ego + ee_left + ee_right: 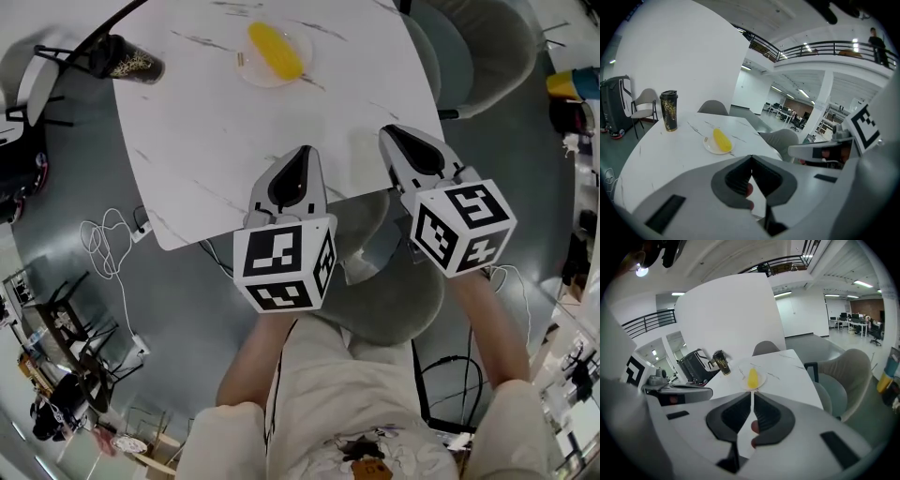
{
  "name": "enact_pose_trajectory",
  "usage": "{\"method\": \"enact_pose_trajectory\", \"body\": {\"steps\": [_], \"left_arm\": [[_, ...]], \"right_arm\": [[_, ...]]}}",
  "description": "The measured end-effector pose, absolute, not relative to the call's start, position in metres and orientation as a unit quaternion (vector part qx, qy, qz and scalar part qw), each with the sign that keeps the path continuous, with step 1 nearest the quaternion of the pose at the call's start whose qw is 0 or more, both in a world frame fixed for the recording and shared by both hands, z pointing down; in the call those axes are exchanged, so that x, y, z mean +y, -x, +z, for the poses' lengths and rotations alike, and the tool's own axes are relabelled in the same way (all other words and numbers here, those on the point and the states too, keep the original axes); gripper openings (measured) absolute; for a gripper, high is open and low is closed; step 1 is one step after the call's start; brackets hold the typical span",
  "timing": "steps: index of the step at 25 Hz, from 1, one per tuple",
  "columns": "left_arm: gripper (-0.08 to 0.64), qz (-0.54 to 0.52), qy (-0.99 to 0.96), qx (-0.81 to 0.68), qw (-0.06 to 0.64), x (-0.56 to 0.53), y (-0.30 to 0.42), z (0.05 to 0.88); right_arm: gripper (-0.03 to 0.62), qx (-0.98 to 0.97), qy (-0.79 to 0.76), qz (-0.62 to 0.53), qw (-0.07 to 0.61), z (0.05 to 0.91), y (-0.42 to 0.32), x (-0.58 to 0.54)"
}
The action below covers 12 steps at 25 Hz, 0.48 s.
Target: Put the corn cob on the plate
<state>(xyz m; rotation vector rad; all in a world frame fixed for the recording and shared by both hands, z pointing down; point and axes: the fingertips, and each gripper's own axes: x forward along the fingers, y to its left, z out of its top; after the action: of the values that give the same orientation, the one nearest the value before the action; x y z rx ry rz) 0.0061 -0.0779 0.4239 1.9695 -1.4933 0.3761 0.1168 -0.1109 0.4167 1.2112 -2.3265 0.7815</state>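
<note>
Already, corn cob [276, 51] lies on plate [258, 73] — centred, seemingly.

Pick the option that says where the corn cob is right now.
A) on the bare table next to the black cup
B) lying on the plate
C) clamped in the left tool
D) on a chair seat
B: the corn cob lies across the small plate at the far side of the white table, with neither tool touching it.

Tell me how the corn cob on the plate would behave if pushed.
The corn cob looks rounded and long, so it would probably roll sideways. It seems stiff, likely keeping its shape. The shallow plate offers little rim to stop it.
</note>
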Motion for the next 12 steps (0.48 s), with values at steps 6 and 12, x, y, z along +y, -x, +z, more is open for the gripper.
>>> {"method": "enact_pose_trajectory", "body": {"steps": [6,12], "left_arm": [[0.008,0.147,-0.747,-0.571,0.307,-0.058,-0.008,0.396],[0.008,0.143,-0.758,-0.557,0.308,-0.04,-0.022,0.366]], "right_arm": [[0.026,-0.826,-0.446,0.29,0.185,0.393,-0.131,-0.083],[0.026,-0.836,-0.447,0.272,0.167,0.351,-0.133,-0.065]]}}
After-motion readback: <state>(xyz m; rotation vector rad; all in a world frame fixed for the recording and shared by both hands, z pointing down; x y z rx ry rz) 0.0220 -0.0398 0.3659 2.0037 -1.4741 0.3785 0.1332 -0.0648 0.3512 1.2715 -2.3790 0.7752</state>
